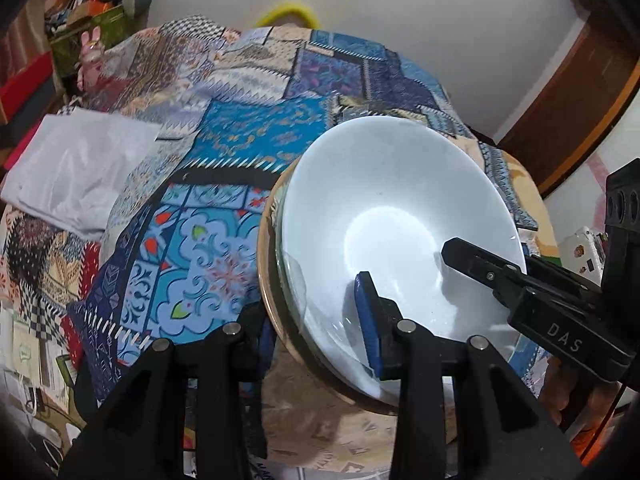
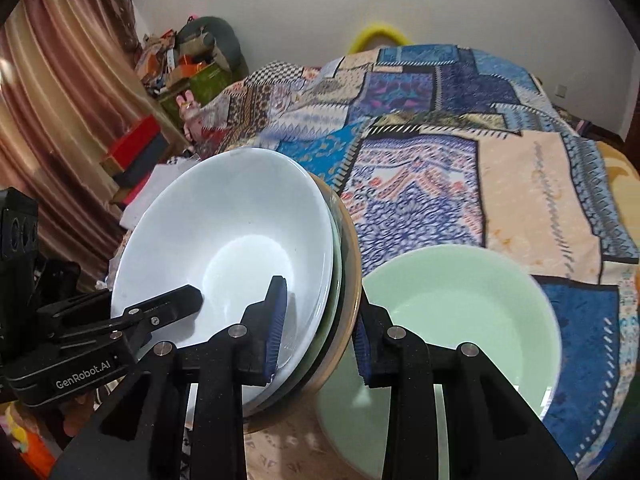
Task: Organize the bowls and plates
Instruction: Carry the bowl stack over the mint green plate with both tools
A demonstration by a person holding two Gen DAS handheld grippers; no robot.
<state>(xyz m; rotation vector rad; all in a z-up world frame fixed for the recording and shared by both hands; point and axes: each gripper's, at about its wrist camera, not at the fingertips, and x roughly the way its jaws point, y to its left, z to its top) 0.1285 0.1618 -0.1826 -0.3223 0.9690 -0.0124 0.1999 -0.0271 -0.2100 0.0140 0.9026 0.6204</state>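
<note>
Left wrist view: left gripper (image 1: 316,320) at bottom centre, fingers clamped over the near rim of a stack of dishes, one blue-padded finger inside the white bowl (image 1: 396,220), the other behind the stack on its outer side. Stack is tilted, lifted edge-on toward the camera, centre right of frame. White bowl on top; under it a clear glass plate (image 1: 294,280) edge shows, then a tan plate (image 1: 268,264) as the outermost rim. Right gripper (image 1: 472,264) comes in from the right edge, its finger tip inside the white bowl. Patchwork bedspread (image 1: 224,132) fills the middle and upper frame; white folded cloth (image 1: 80,164) at left; cluttered boxes (image 1: 88,12) upper left.

Right wrist view: right gripper (image 2: 320,328) at bottom centre, closed across the stack rim, left finger inside the white bowl (image 2: 224,220), right finger on the tan plate's (image 2: 354,272) outer side. Stack sits tilted, centre left. Left gripper (image 2: 168,308) enters from the lower left, finger inside the bowl. Pale green bowl (image 2: 472,300) lies flat on the bedspread (image 2: 440,160) at lower right, just beside the stack, partly behind the right finger. Striped curtain (image 2: 60,80) at left edge.
</note>
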